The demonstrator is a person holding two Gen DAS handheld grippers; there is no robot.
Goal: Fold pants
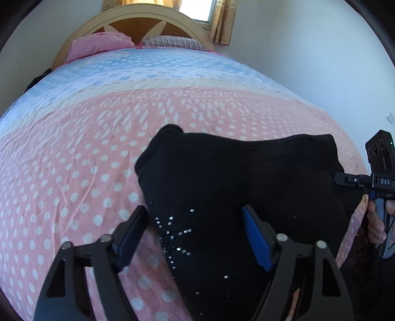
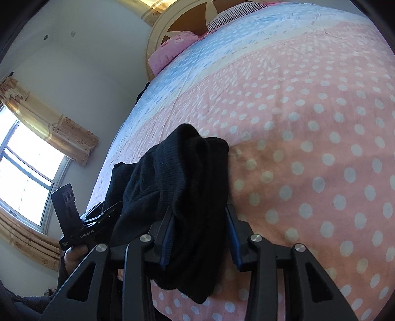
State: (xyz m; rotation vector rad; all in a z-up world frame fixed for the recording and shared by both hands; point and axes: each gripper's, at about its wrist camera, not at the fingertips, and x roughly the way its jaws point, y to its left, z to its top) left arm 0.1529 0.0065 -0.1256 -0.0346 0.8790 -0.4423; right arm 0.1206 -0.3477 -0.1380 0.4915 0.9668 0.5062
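Black pants [image 1: 246, 182] with small rhinestones lie bunched on the near part of a pink polka-dot bedspread [image 1: 74, 172]. My left gripper [image 1: 195, 227] points down at them with its jaws apart. The cloth lies between the pads, and the left pad sits at the cloth's edge without pinching it. In the right wrist view the pants [image 2: 177, 172] rise in a thick ridge, and my right gripper [image 2: 200, 222] is shut on the near end of it. That end hangs over the bed's edge. The right gripper [image 1: 342, 179] also shows at the pants' right side, held by a hand [image 1: 377, 222].
The bed runs away from me to a cream headboard [image 1: 148, 17], with a pink pillow [image 1: 98, 44] and a striped pillow [image 1: 172, 42]. White walls flank it. A curtained window [image 2: 22, 172] stands at the left of the right wrist view. The left gripper's body [image 2: 74, 222] shows beside the pants.
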